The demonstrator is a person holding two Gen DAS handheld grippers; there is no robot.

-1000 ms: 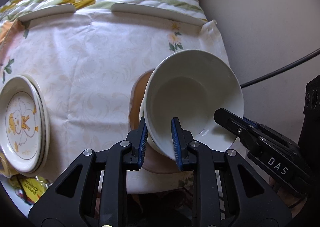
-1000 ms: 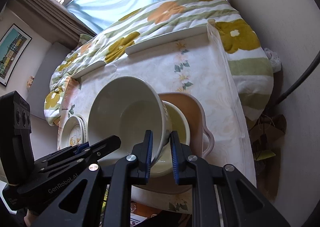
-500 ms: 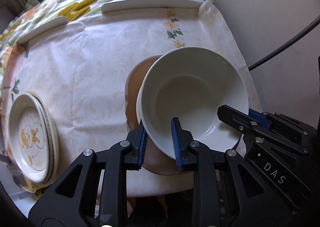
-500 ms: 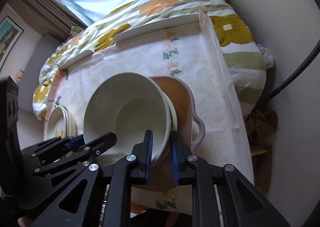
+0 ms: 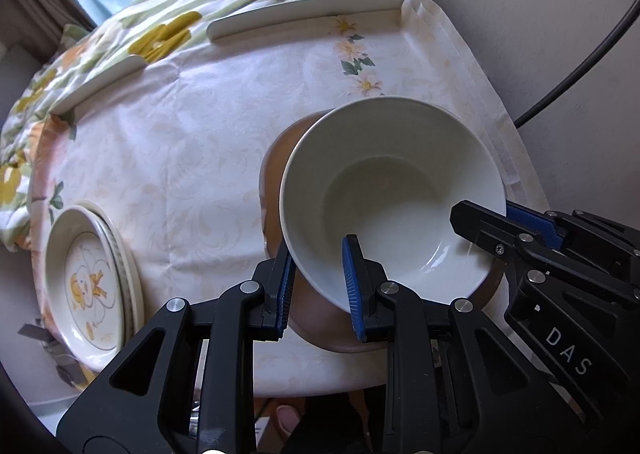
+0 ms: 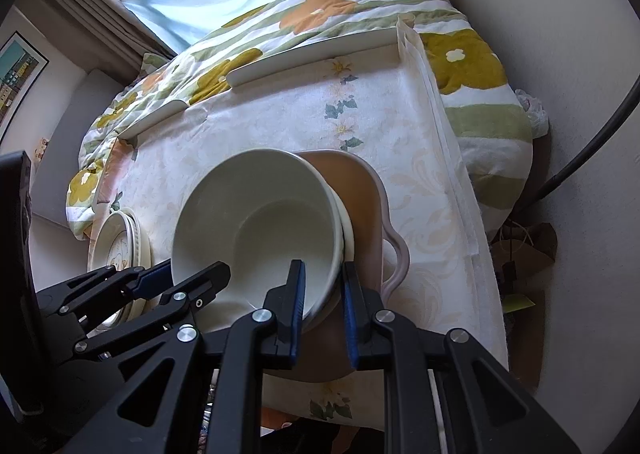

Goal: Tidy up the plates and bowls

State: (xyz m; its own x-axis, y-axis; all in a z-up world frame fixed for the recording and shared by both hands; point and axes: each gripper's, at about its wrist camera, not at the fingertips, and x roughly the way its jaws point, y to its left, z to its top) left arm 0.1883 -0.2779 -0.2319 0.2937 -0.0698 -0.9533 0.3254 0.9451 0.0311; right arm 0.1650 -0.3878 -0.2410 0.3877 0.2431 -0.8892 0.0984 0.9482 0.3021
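Cream floral cloth covers the counter [image 5: 192, 158], wall on the right, curtained window at the back. White bowl [image 5: 392, 190] is what I'm working: it sits tilted, nested in a second white bowl [image 6: 349, 238] whose rim only peeks out on the right side in the right wrist view. Both are on a brown dish [image 6: 360, 190] with a loop handle, near the counter's right edge.

My left claw [image 5: 318, 278] is nearly closed, clamped on the top bowl's near rim, one blue pad inside the bowl, the other outside against its wall. My right claw [image 6: 322, 300] is also nearly closed, one pad inside the top bowl, the other outside the rims. Looks like it pinches both nested rims together, but I can't tell for sure whether the lower bowl is in the grip. Each claw shows in the other's camera: right claw [image 5: 516, 226] reaching over the bowl's right rim, left claw [image 6: 176, 282] at the bowl's left rim.

Further out: stack of plates [image 5: 92, 282] with a yellow duck print at the counter's left edge, well apart from the bowls. Two white bars [image 5: 304, 16] lie along the far edge of the cloth. Behind that, a flowered blanket [image 6: 320, 14] in orange, mustard, green. Dark cable [image 5: 580, 66] runs down the wall on the right.
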